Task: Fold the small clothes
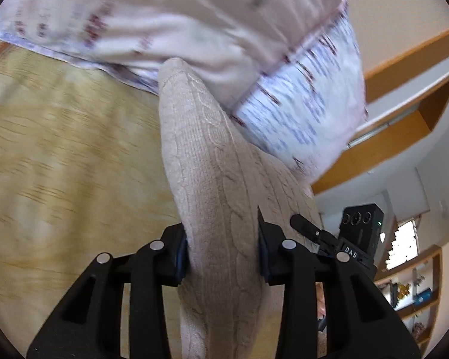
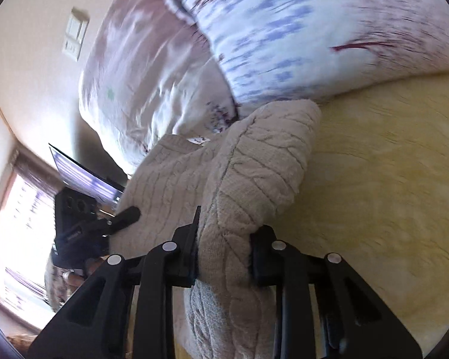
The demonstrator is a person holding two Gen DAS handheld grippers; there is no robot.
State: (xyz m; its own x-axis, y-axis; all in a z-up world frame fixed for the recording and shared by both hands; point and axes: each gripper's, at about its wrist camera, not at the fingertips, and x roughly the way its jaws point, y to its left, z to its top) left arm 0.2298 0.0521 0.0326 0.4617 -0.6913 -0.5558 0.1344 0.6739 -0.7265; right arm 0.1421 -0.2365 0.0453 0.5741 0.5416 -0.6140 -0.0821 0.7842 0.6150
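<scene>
A beige cable-knit garment (image 1: 212,173) is lifted above the yellow bed cover (image 1: 60,155). My left gripper (image 1: 223,245) is shut on a bunched fold of it; the knit runs forward from the jaws toward the pillows. In the right wrist view my right gripper (image 2: 224,251) is shut on another thick fold of the same knit garment (image 2: 254,173), which hangs to the left and downward. Each view shows the other gripper beside the knit: the right one (image 1: 329,236) and the left one (image 2: 104,221).
Two patterned pillows (image 1: 194,30) lie at the head of the bed, also in the right wrist view (image 2: 284,30). Wooden shelves (image 1: 404,275) stand at right. A window (image 2: 18,224) and a screen (image 2: 83,176) are at left.
</scene>
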